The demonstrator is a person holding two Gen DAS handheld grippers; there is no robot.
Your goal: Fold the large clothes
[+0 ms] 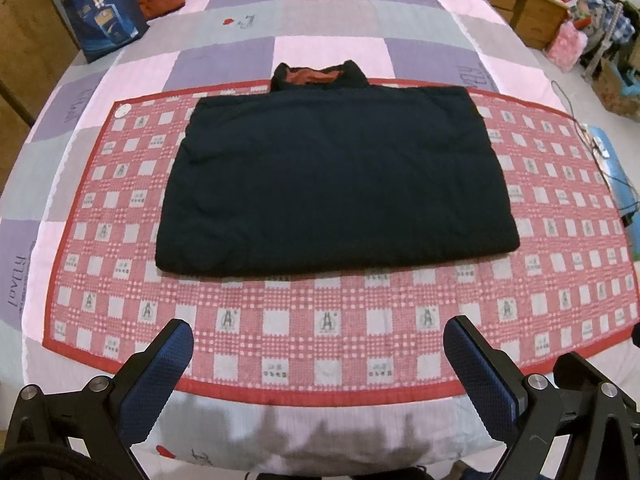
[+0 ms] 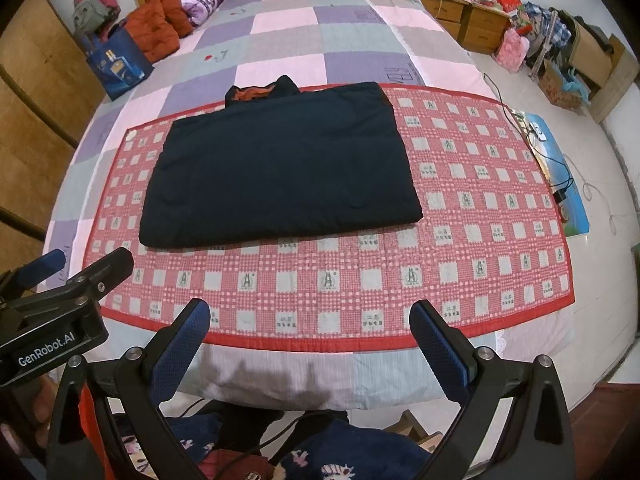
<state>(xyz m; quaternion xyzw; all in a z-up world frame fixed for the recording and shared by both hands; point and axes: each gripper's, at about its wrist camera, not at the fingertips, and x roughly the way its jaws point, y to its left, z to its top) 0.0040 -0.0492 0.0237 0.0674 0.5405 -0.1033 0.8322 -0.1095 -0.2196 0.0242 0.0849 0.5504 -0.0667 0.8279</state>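
The dark folded jacket (image 1: 336, 184) hides its own sleeves and front, and only a strip of orange lining (image 1: 316, 76) shows inside the collar. It covers the middle of the red checked mat (image 1: 328, 320), whose small printed marks are too blurred to read. The blue gift bag (image 1: 105, 12) is cut off by the top edge in the left wrist view. The clutter on the wooden cabinets (image 2: 468, 20) is too small to identify. The left gripper (image 2: 60, 270) runs out past the picture's left edge in the right wrist view.
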